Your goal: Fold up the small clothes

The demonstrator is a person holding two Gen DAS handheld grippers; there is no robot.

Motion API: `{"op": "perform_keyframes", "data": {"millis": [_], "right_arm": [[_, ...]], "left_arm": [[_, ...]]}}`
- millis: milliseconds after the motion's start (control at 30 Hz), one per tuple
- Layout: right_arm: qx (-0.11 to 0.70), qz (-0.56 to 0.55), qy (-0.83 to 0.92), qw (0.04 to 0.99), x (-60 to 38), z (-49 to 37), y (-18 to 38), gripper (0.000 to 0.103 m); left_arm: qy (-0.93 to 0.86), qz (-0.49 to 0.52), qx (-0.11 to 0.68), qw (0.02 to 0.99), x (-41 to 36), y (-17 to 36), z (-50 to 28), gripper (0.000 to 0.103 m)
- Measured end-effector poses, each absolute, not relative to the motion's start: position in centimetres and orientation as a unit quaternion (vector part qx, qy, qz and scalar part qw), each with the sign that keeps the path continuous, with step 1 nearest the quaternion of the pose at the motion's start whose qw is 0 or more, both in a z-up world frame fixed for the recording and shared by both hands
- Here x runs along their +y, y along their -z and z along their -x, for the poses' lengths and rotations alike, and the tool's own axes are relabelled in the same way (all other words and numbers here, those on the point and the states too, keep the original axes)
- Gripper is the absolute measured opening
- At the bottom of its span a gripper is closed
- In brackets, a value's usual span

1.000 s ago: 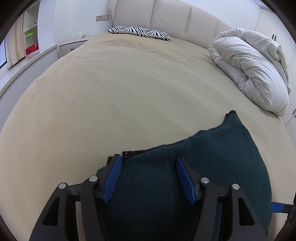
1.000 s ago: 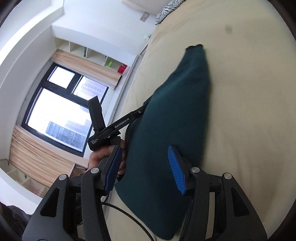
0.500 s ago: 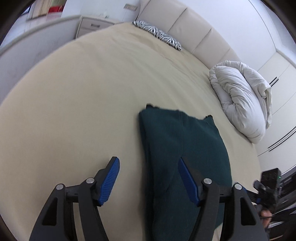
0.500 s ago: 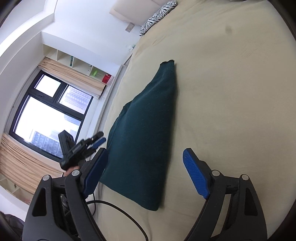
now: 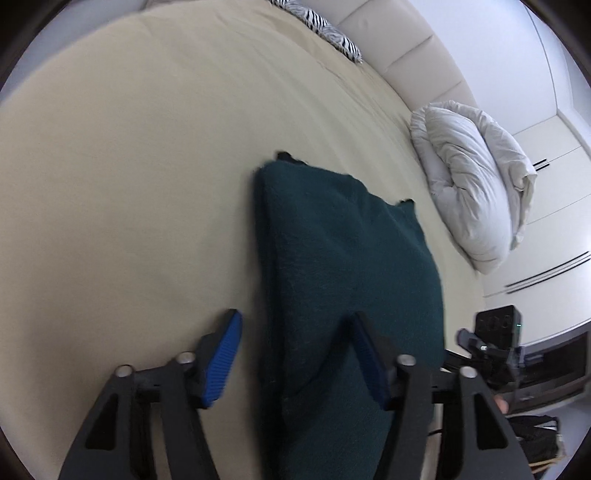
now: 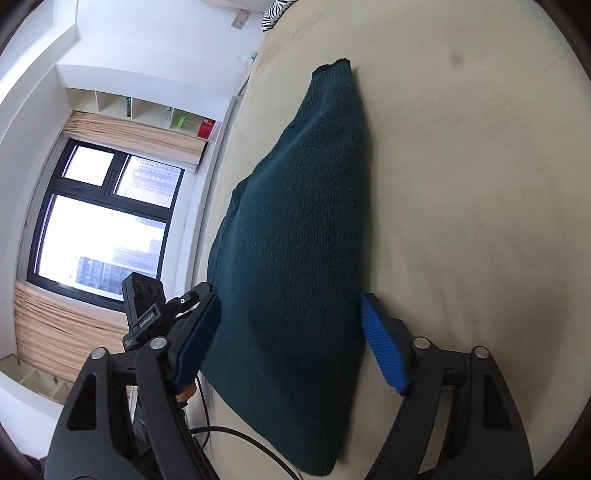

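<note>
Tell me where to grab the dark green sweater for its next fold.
Grip the near short edge of the dark green sweater, coming in low from the bed's near side: it lies flat as a long narrow strip, so that end can probably lift over toward the far end.

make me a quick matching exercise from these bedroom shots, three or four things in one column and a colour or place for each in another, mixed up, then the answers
Things
1. knitted garment
2. striped pillow
3. duvet
4. bed sheet

Descriptions
A. white, bundled at the bed's edge near the wardrobe doors
B. beige, spread under everything else
C. dark green, lying folded on the bed in front of both grippers
D. black and white, up by the headboard

Pairs: 1-C, 2-D, 3-A, 4-B
</note>
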State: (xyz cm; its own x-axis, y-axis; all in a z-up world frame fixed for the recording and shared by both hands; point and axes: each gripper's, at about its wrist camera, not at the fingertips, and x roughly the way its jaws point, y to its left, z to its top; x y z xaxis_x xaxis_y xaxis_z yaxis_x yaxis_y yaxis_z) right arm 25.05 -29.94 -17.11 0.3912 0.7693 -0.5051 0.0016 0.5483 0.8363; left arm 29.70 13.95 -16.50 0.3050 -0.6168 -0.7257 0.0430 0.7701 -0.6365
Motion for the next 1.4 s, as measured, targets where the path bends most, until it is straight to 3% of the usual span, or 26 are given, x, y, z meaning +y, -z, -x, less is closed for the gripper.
{"op": "perform_keyframes", "data": {"millis": [200,333,433,667,1100,1233,1400], "right_arm": [[0.49,-0.4,-0.267,0.727,-29.7,-25.1,17.5,0.071],[0.504,-0.39,-0.259,0.726,-29.2,-25.2,17.8,0.059],[0.506,-0.387,-0.249,0.729,-28.8,-24.9,17.5,0.054],[0.494,-0.35,-0.224,0.764,-28.0,-22.4,14.0,0.038],[0.466,-0.324,-0.254,0.783,-28.5,-6.9,7.7,0.037],[0.465,-0.323,-0.253,0.784,-29.6,-1.7,8.1,0.037],[0.464,-0.346,-0.235,0.781,-31.1,2.6,10.5,0.037]], "left_arm": [[0.242,0.33,0.569,0.713,14.2,18.5,-31.7,0.048],[0.241,0.331,0.57,0.713,14.3,18.8,-31.7,0.043],[0.231,0.311,0.568,0.726,14.0,18.3,-31.3,0.029],[0.225,0.289,0.552,0.749,13.3,15.5,-28.7,0.024],[0.271,0.218,0.522,0.779,10.0,9.1,-13.5,0.025],[0.282,0.215,0.526,0.773,8.4,9.5,-10.0,0.025],[0.28,0.239,0.56,0.742,6.7,13.7,-8.6,0.025]]}}
